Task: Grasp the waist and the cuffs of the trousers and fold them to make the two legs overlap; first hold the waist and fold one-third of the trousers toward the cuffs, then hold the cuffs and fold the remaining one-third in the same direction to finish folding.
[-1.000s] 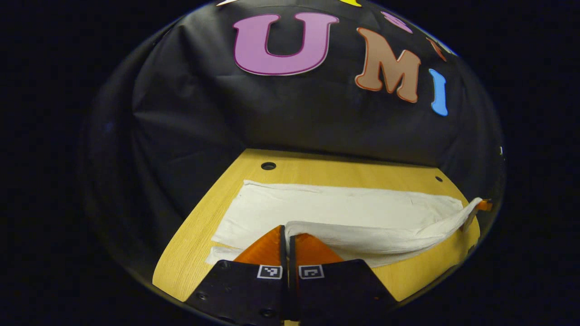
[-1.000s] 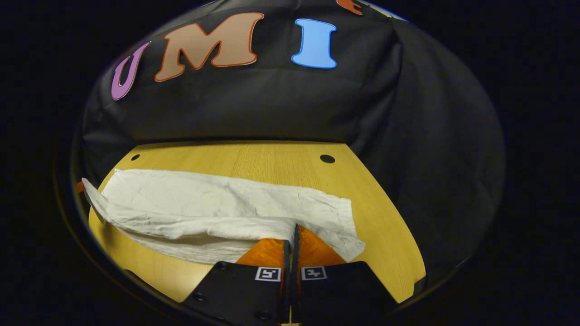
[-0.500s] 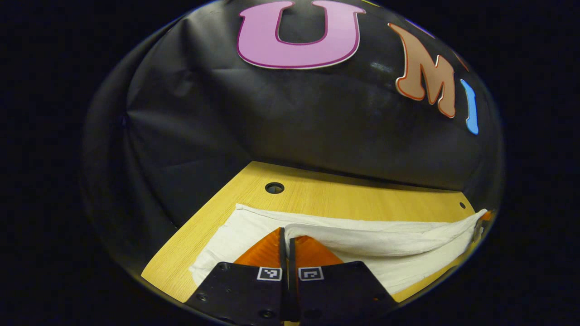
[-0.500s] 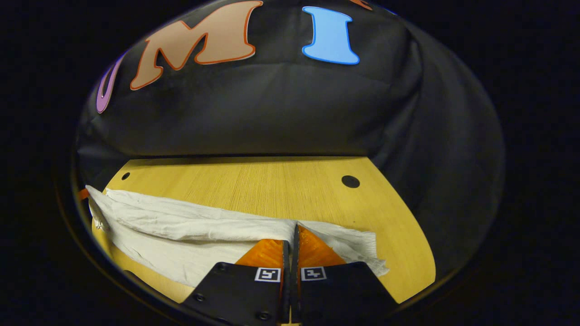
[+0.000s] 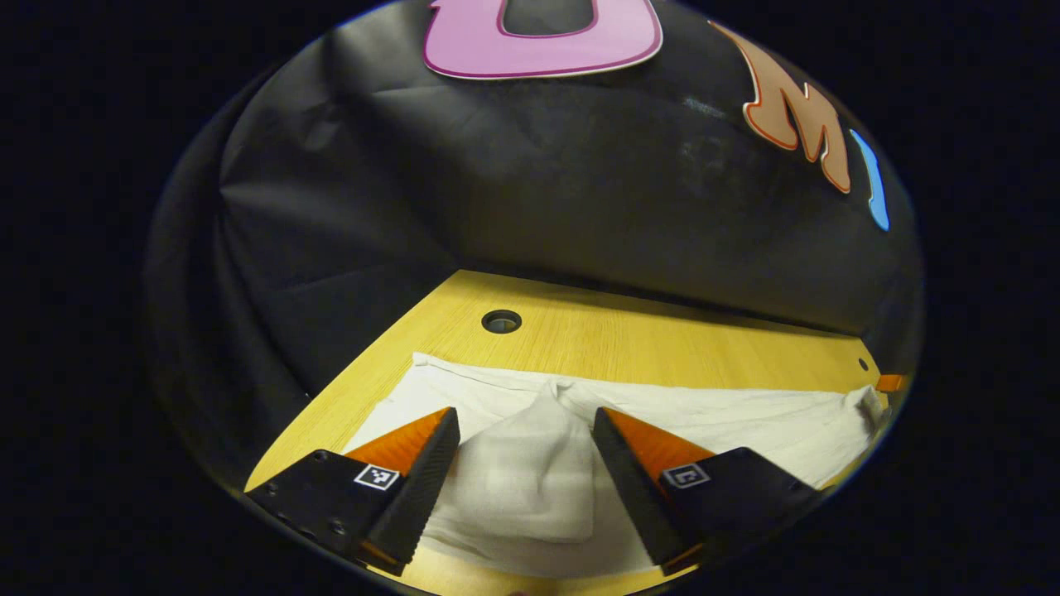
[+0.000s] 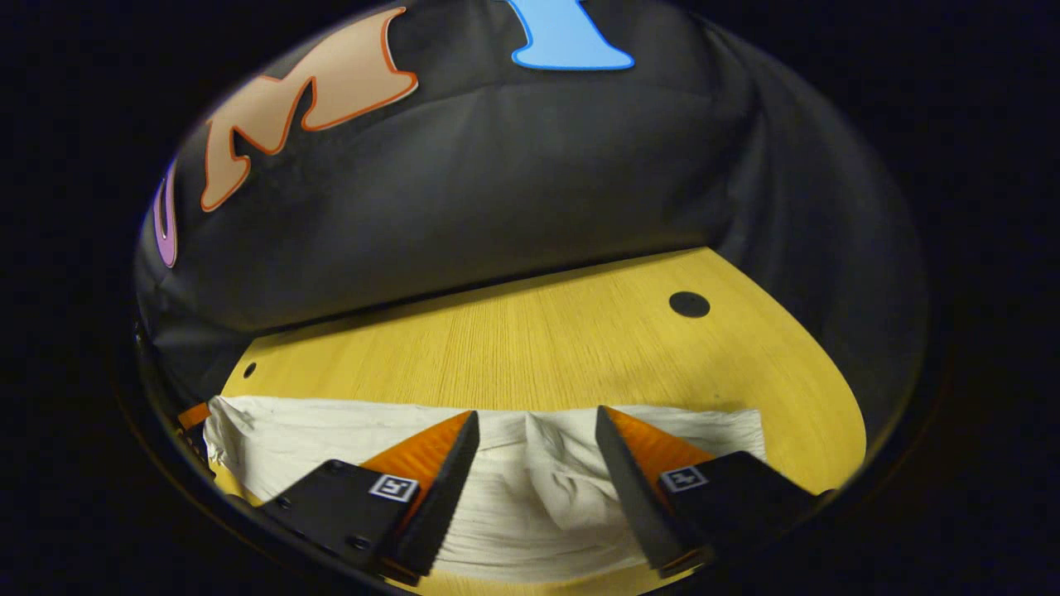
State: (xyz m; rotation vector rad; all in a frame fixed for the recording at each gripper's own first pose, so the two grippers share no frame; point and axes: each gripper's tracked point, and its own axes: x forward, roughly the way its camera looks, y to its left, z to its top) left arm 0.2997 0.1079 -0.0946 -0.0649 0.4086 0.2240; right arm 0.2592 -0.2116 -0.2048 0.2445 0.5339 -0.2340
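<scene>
Two tools stand released over white trousers (image 5: 530, 463) on a wooden surface (image 5: 629, 339). Left tool (image 5: 523, 451) has its fingers spread wide, a small hump of cloth rising free between them. Right tool (image 6: 534, 451), likewise spread, straddles a puckered ridge of fabric without pressing on it. In both views the trousers lie as one long narrow band along the near part of the surface, with bare wood and the booth's black wall beyond. Judging by that narrow band, the legs now overlap and the lengthwise fold is set down. Next comes the first third-fold, which calls for gripping the waist and carrying it toward the cuffs; which end is the waist cannot be told.
</scene>
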